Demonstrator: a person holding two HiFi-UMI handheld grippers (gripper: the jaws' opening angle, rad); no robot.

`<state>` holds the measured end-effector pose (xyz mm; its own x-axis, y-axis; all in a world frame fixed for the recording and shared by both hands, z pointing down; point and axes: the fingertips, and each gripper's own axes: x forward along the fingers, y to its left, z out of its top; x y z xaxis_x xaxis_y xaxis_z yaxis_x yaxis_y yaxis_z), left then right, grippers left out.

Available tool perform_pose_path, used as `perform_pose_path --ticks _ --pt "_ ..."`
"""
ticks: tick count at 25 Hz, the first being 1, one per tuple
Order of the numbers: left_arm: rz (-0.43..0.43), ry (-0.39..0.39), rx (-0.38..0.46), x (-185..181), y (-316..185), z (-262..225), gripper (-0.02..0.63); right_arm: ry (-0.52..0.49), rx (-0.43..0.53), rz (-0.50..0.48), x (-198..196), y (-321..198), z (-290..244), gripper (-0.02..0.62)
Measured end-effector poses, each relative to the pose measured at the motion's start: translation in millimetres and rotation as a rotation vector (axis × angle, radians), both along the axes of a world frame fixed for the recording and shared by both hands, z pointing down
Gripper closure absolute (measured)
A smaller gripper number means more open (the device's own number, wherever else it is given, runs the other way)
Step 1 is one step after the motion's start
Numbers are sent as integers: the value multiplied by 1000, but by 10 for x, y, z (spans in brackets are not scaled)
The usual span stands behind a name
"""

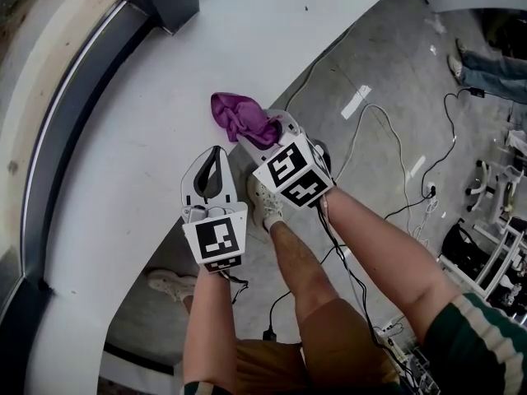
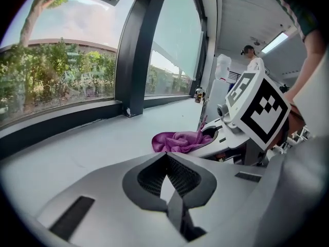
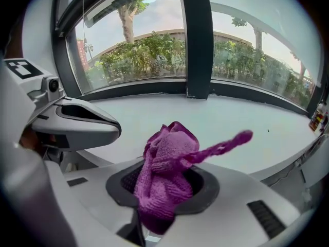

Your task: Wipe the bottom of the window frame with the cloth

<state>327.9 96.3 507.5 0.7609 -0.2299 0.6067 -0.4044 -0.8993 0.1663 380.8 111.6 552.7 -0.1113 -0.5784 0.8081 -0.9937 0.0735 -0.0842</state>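
Both grippers sit side by side over the white sill (image 1: 148, 81). Your R gripper (image 1: 272, 132) is clamped on the purple cloth (image 1: 241, 115), which is bunched up w/ one tail sticking out, near the sill's room-side edge. Your L gripper (image 1: 216, 155) has its jaws together, nothing btwn them. The dark window frame (image 1: 62, 130) lies well apart.

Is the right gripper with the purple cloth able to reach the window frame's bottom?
Probably yes. The right gripper is shut on the cloth, and only bare white sill lies between it and the window frame bottom. The left gripper sits aside.
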Motion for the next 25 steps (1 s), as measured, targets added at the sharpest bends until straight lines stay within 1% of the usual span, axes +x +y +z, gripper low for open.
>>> perform_pose_path --ticks 3,6,9,13,17,20,25 --pt "-11 2 -11 -64 50 2 597 -6 0 -3 -54 77 2 465" --pt "-23 -1 -50 -150 81 65 598 -16 -1 14 -71 95 48 465" --pt "-2 15 -41 -101 48 55 598 -17 2 29 -2 33 58 465" --pt "-7 -4 -39 -226 57 54 597 -41 0 22 -77 71 66 465" --pt "10 -12 -6 -253 20 15 598 -31 -7 4 -56 61 48 465" --pt "-11 -21 7 -326 -42 -24 598 -27 0 6 -58 65 51 465" --pt "-14 -1 64 -360 -112 -151 597 -20 21 21 -48 82 67 465"
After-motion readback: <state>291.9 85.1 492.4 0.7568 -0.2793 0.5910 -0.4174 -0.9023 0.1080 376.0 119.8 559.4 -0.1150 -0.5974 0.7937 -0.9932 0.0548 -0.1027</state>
